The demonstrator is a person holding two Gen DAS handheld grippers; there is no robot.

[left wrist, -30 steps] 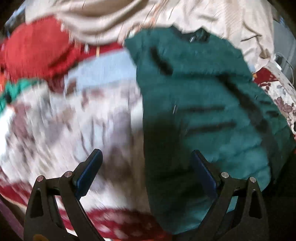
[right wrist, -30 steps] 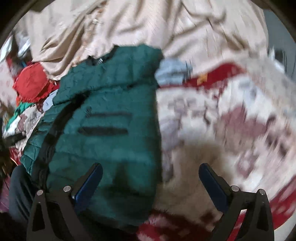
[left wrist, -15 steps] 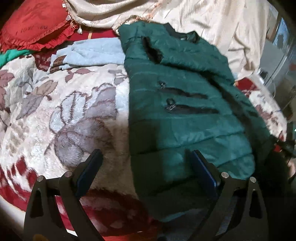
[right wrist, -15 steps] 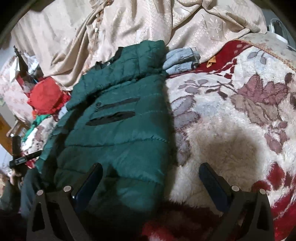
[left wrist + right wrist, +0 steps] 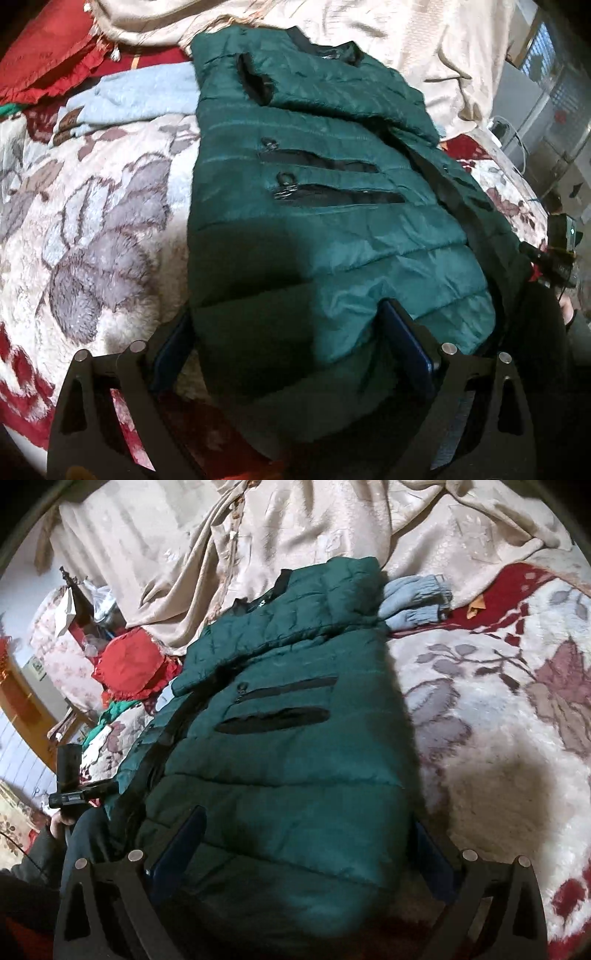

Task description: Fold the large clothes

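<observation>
A dark green quilted puffer jacket point(image 5: 325, 206) lies folded lengthwise on a floral fleece blanket point(image 5: 92, 221), collar at the far end, two black zip pockets facing up. It also shows in the right wrist view point(image 5: 288, 760). My left gripper point(image 5: 288, 343) is open, its jaws straddling the jacket's near hem at its left side. My right gripper point(image 5: 306, 849) is open, its jaws straddling the near hem at its right side. Neither holds the fabric.
A folded light blue garment point(image 5: 129, 99) lies behind the jacket. A red frilled cushion point(image 5: 129, 664) and a beige bedspread point(image 5: 295, 528) lie at the far end. The blanket point(image 5: 498, 738) extends to the right. The other handheld gripper point(image 5: 77, 794) shows at left.
Both grippers moved down and in toward the jacket's near hem. The hem now sits between each pair of open jaws. The jacket has not moved.
</observation>
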